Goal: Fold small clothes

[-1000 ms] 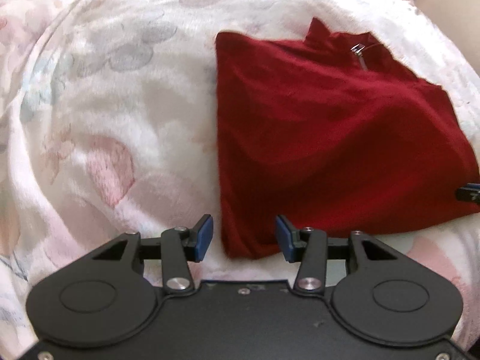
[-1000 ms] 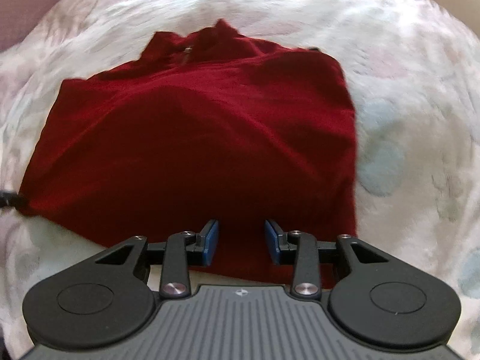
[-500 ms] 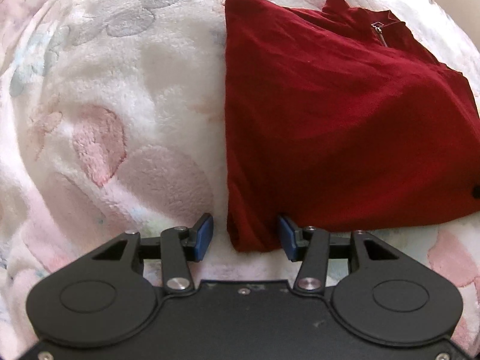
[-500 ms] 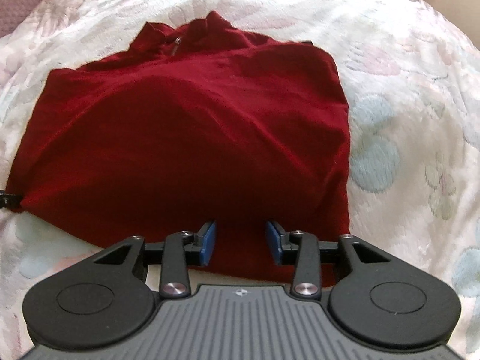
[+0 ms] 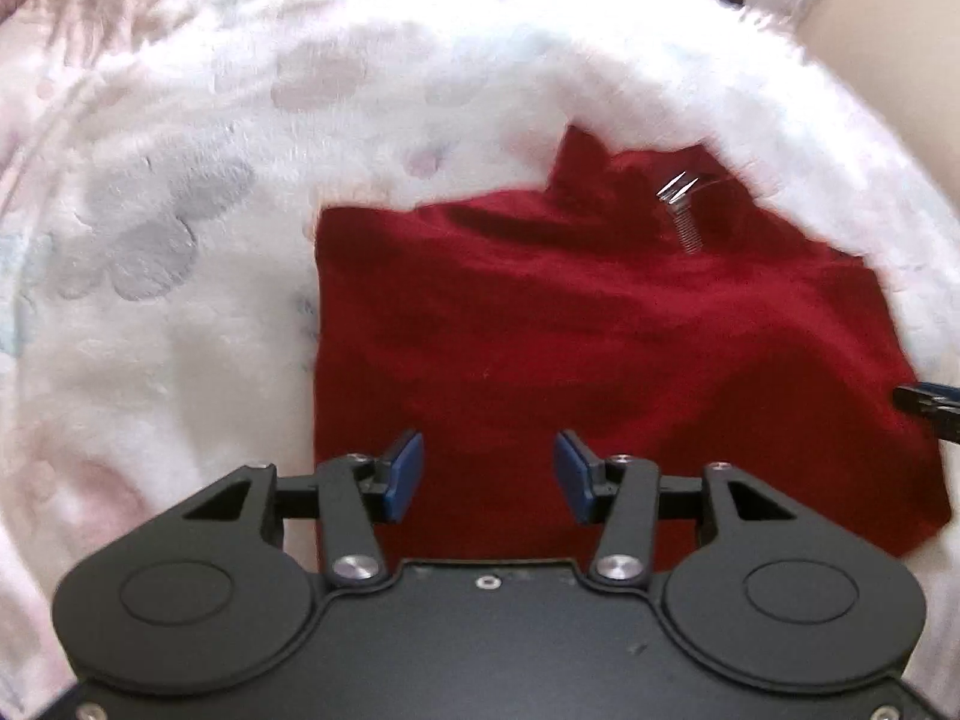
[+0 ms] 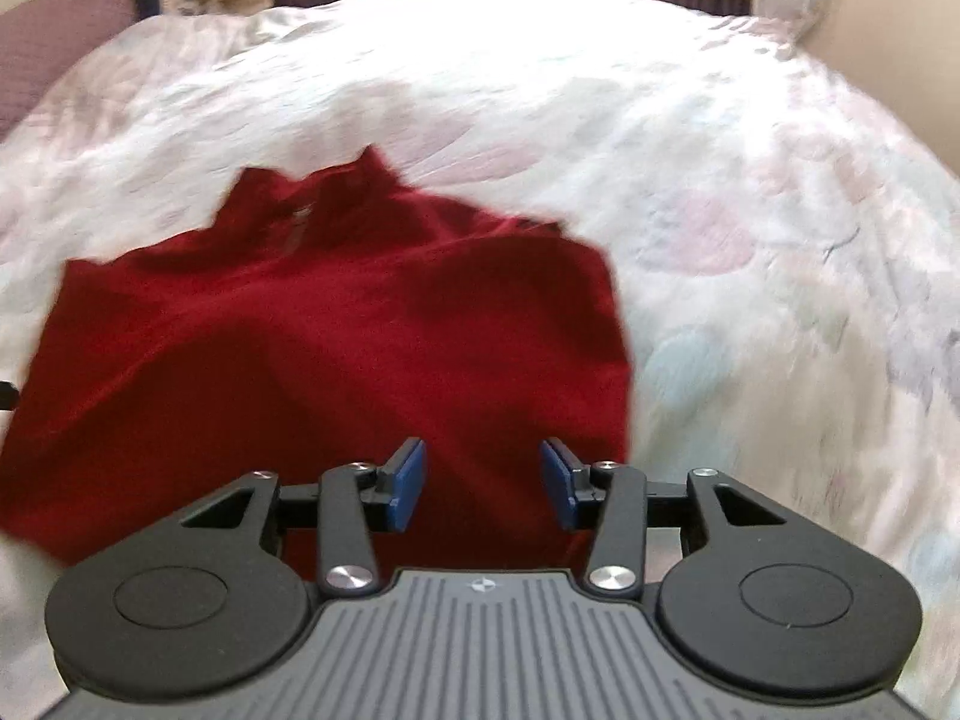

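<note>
red sweater [image 5: 600,360] lies flat on the floral blanket [image 5: 150,300], collar and zipper [image 5: 687,228] at its far edge; left gripper [image 5: 487,477] over sweater's near-left part, jaws apart, holding nothing; right gripper [image 6: 483,483] over its near-right part, jaws apart, empty

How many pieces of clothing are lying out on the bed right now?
1. A single red zip-neck top lies on the flowery blanket, in front of both open tongs, left and right. Anything underneath it would be hidden.
</note>
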A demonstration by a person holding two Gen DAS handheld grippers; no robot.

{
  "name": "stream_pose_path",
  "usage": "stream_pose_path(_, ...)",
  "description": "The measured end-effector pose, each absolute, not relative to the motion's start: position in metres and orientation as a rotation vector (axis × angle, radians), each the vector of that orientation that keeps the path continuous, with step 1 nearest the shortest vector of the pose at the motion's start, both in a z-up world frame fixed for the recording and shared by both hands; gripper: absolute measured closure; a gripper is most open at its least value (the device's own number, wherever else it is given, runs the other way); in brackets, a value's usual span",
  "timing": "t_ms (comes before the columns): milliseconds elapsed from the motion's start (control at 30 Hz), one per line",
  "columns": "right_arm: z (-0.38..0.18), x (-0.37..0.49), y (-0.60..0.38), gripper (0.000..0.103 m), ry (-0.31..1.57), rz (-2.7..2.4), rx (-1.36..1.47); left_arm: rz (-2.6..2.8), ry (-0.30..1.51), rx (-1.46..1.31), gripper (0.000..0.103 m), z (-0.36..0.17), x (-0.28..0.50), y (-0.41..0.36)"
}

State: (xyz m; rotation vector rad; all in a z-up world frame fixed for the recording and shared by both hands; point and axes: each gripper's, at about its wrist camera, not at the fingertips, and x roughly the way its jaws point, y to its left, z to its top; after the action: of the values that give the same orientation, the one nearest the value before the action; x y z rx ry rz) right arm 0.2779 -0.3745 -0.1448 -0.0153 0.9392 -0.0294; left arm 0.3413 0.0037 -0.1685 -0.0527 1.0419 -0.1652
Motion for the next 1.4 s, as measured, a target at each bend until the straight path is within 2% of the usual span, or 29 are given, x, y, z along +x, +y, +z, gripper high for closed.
stream_pose_path(33,-0.153,0.283,-0.378,0.047,0.948,-0.049,-0.022,-0.123,1.079,-0.024,0.051,-0.182,0.348,0.001)
stream_pose_path(67,-0.163,0.291,-0.383,0.033,0.962,-0.052,-0.005,-0.101,1.093,-0.006,0.044,-0.196,0.352,0.000)
stream_pose_path(100,-0.172,0.294,-0.392,0.022,0.970,-0.053,0.035,-0.110,1.082,-0.025,0.042,-0.204,0.353,0.004)
stream_pose_path(167,-0.180,0.291,-0.407,0.021,0.957,-0.017,0.126,-0.127,1.060,-0.058,0.041,-0.205,0.350,0.011)
stream_pose_path(267,-0.174,0.287,-0.414,0.022,0.940,0.015,0.157,-0.114,1.057,-0.037,0.044,-0.189,0.340,0.014)
stream_pose_path(367,-0.157,0.279,-0.412,0.028,0.925,0.014,0.161,-0.095,1.051,-0.022,0.044,-0.172,0.327,0.025)
stream_pose_path(500,-0.129,0.257,-0.407,0.029,0.873,0.029,0.135,-0.109,1.019,-0.028,0.044,-0.149,0.293,0.030)
stream_pose_path(667,-0.124,0.241,-0.382,0.036,0.928,0.045,0.038,-0.125,1.086,-0.033,0.044,-0.171,0.265,0.028)
stream_pose_path(833,-0.144,0.225,-0.359,0.036,0.987,0.080,-0.011,-0.109,1.106,-0.085,0.040,-0.204,0.261,0.031)
stream_pose_path(933,-0.166,0.224,-0.352,0.036,1.047,0.067,-0.035,-0.110,1.111,-0.123,0.039,-0.205,0.262,0.036)
stream_pose_path(1067,-0.169,0.222,-0.346,0.035,1.034,0.059,-0.071,-0.097,1.112,-0.101,0.039,-0.205,0.261,0.032)
stream_pose_path(1233,-0.166,0.222,-0.350,0.035,1.035,0.062,-0.045,-0.067,1.111,-0.098,0.041,-0.191,0.263,0.025)
stream_pose_path(1400,-0.145,0.224,-0.349,0.036,0.967,0.098,0.023,-0.092,1.014,-0.104,0.041,-0.160,0.267,0.003)
